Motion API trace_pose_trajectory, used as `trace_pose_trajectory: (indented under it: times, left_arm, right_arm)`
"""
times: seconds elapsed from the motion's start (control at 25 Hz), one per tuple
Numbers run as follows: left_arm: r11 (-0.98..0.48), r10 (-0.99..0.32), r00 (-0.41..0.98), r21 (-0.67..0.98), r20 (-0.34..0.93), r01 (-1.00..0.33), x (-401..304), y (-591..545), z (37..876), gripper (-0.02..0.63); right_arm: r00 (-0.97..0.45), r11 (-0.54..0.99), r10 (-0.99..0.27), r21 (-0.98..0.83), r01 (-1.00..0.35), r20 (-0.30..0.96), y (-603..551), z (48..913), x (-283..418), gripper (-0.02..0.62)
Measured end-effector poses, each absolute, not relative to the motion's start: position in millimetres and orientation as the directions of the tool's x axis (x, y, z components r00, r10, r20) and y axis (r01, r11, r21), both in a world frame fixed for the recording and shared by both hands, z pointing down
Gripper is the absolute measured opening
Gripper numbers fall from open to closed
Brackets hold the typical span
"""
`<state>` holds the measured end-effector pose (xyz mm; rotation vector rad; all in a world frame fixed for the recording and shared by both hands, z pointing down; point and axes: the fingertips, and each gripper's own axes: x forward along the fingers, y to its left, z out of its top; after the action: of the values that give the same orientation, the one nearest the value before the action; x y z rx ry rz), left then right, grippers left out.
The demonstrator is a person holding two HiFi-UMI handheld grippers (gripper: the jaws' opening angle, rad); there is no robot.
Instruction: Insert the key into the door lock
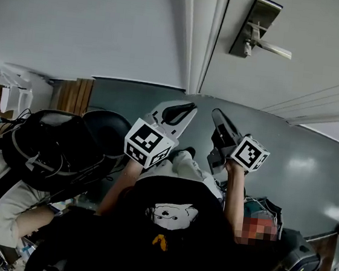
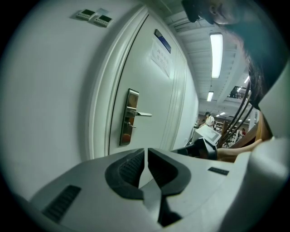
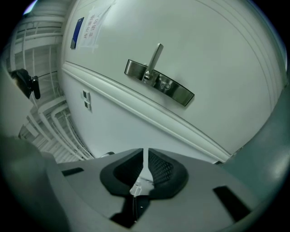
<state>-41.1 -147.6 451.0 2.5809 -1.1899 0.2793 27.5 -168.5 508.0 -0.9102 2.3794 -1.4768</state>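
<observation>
- The person stands facing a pale closed door [image 1: 311, 63], a claw raised in each hand.
- The door lock [image 1: 255, 27] is a metal plate with a lever handle [image 1: 274, 50], up and to the right of both claws and well apart from them.
- The right claw [image 1: 217, 118] is pressed onto a thin silvery key [image 3: 142, 181], which shows edge-on between its dark pads, the blade poking out past the tips.
- In the right gripper view the lock plate sits tilted across the door, far beyond the key.
- The left claw [image 1: 188, 111] is pressed together with nothing between its pads and hangs just beside the right one.
- Both claws are above the grey-green floor [image 1: 304, 156].
- Their marker cubes [image 1: 148, 143] face the person.
</observation>
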Motion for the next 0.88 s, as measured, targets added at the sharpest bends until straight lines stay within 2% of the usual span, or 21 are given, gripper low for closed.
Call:
trace_pose_trajectory:
  times: [0.48,0.88]
  left_arm:
    - [-0.627,-0.720,0.648,0.166,0.249,-0.761,-51,-80,432,0.028]
    - [-0.623,-0.719,0.660,0.217,0.219,-0.751,-45,-14,434,0.028]
  right_arm:
    - [-0.801,0.393,-0.589,-0.828,-0.401,0.108,-103,468,-2,0.025]
    - [-0.779,0.492,-0.603,-0.688,-0.533,0.172,-30,456,4,0.018]
